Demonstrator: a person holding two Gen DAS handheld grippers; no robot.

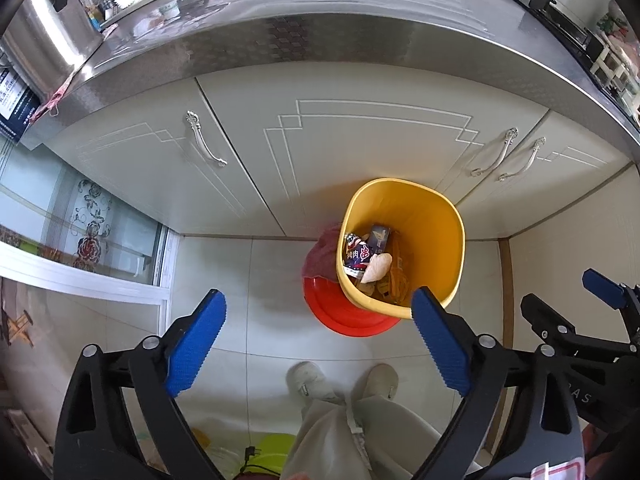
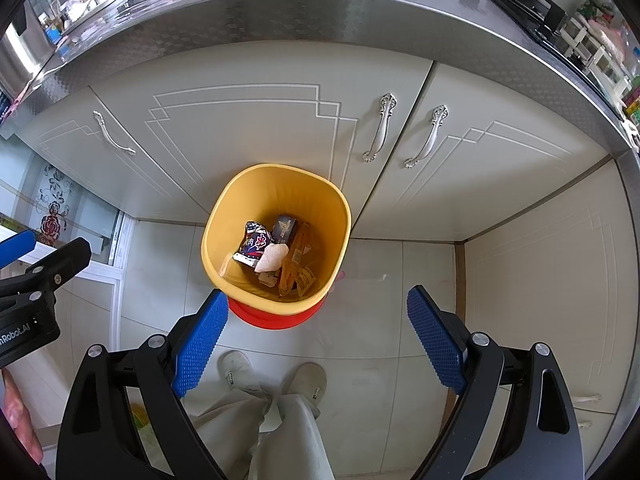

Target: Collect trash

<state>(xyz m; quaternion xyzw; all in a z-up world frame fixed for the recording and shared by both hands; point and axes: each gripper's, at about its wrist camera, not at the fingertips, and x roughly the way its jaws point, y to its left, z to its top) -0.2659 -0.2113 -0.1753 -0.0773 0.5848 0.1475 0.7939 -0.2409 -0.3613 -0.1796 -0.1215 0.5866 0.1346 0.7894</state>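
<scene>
- Grippers: my left gripper (image 1: 318, 342) and right gripper (image 2: 318, 340) both spread wide, empty.
- Yellow bin (image 2: 276, 240), frame centre, holds wrappers (image 2: 256, 244).
- Next pickup, I judge: close squarely before lifting.

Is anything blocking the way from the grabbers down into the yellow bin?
Nothing visible does. The yellow bin has no lid and sits open-topped on the floor below both open grippers, left and right. Only wrappers lie inside.
</scene>
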